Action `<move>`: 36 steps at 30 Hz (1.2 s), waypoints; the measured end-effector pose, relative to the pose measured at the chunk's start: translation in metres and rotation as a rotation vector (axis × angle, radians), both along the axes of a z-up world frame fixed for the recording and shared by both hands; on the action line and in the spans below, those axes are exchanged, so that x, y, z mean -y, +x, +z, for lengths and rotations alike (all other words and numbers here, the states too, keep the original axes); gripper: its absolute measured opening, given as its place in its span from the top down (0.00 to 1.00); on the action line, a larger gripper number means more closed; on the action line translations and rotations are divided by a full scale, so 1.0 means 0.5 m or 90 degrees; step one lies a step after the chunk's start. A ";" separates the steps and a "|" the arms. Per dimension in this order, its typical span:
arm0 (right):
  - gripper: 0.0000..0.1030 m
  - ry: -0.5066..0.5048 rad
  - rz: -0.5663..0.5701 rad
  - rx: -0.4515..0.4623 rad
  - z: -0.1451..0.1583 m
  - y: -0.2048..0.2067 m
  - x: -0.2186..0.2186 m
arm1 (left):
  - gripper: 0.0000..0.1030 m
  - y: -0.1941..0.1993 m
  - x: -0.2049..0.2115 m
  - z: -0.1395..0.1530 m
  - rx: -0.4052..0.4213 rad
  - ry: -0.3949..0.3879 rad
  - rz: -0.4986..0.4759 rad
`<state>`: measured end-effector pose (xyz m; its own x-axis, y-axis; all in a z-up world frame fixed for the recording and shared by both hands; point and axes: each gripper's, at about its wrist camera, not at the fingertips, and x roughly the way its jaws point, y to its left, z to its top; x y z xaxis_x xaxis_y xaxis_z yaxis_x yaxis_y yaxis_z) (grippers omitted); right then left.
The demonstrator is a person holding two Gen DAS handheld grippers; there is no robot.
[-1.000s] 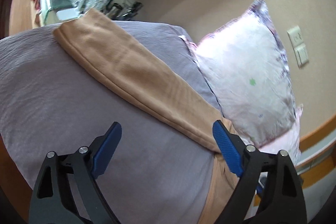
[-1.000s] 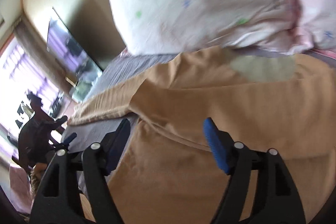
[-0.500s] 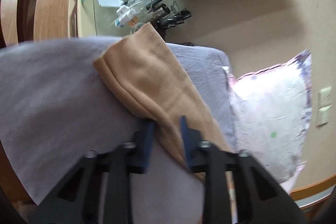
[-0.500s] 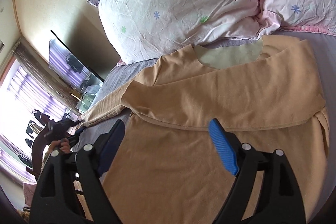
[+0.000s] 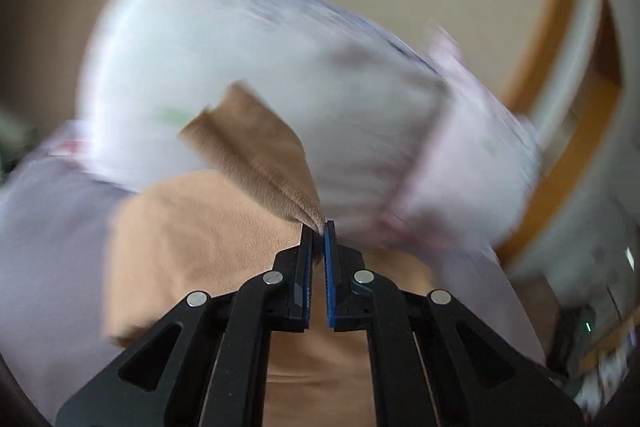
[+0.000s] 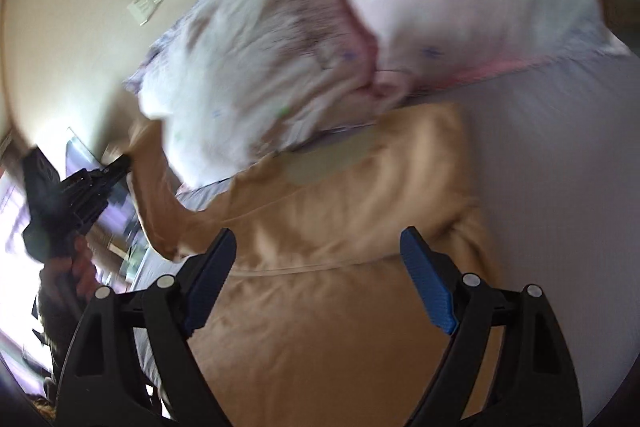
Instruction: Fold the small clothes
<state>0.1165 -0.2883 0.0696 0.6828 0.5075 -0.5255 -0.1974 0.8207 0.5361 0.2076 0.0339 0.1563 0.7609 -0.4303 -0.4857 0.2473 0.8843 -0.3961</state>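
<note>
Lavender bedsheet [image 6: 560,155] carries a tan long-sleeved shirt [image 6: 320,307], spread flat with its neckline toward the pillows at the bed's head. At the shirt's left side, the left gripper [image 5: 318,227] is clenched on the tan sleeve [image 5: 256,155], which rises off the sheet in a taut ridge from the pinch point. To fold well, the sleeve probably ought to be carried across the shirt's body and laid flat before the pinch is let go, the cuff kept from twisting. Over the shirt's lower half hangs the right gripper [image 6: 316,259], its jaws wide apart and holding nothing, free to pin the body down. Two pale floral pillows [image 6: 280,59] crowd the collar end and could catch the lifted cloth. Both views are motion-blurred
</note>
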 end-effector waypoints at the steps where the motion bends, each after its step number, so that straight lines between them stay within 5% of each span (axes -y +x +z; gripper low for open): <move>1: 0.19 0.003 -0.019 -0.008 -0.012 0.002 0.019 | 0.96 0.013 0.088 -0.028 -0.018 0.009 -0.063; 5: 0.19 0.040 -0.072 -0.055 -0.054 0.020 0.082 | 0.96 0.045 0.340 -0.176 -0.146 0.105 -0.241; 8: 0.19 0.068 -0.086 -0.081 -0.071 0.036 0.117 | 0.95 0.031 0.396 -0.236 -0.221 0.138 -0.284; 11: 0.21 0.069 -0.088 -0.082 -0.072 0.054 0.128 | 0.91 0.001 0.354 -0.206 -0.185 0.119 -0.302; 13: 0.26 0.076 -0.081 -0.088 -0.077 0.069 0.129 | 0.60 -0.021 0.302 -0.170 -0.160 0.092 -0.301; 14: 0.32 0.076 -0.075 -0.090 -0.078 0.085 0.125 | 0.31 -0.045 0.262 -0.148 -0.136 0.081 -0.287; 15: 0.38 0.069 -0.072 -0.092 -0.077 0.095 0.120 | 0.23 -0.068 0.231 -0.131 -0.105 0.081 -0.268; 19: 0.46 -0.011 -0.056 -0.095 -0.055 0.131 0.059 | 0.23 -0.155 0.137 -0.114 -0.043 0.198 -0.178; 24: 0.42 -0.183 -0.026 -0.070 -0.060 0.143 -0.088 | 0.23 -0.222 0.055 -0.178 -0.090 0.250 -0.138; 25: 0.46 -0.223 -0.033 -0.081 -0.073 0.158 -0.109 | 0.23 -0.232 0.044 -0.188 -0.105 0.248 -0.136; 26: 0.83 -0.233 -0.040 -0.086 -0.082 0.168 -0.112 | 0.23 -0.231 0.036 -0.205 -0.118 0.247 -0.134; 27: 0.95 -0.227 -0.049 -0.094 -0.091 0.175 -0.106 | 0.23 -0.232 0.029 -0.215 -0.126 0.249 -0.128; 31: 0.94 -0.062 -0.138 -0.088 -0.097 0.129 0.013 | 0.23 -0.259 -0.028 -0.231 -0.144 0.204 -0.099; 33: 0.64 -0.016 -0.198 -0.099 -0.104 0.072 0.086 | 0.23 -0.287 -0.065 -0.225 -0.131 0.172 -0.090; 35: 0.44 0.019 -0.231 -0.096 -0.109 -0.001 0.150 | 0.23 -0.318 -0.109 -0.220 -0.118 0.122 -0.085; 36: 0.43 0.037 -0.222 -0.080 -0.106 -0.040 0.175 | 0.23 -0.337 -0.135 -0.220 -0.114 0.086 -0.090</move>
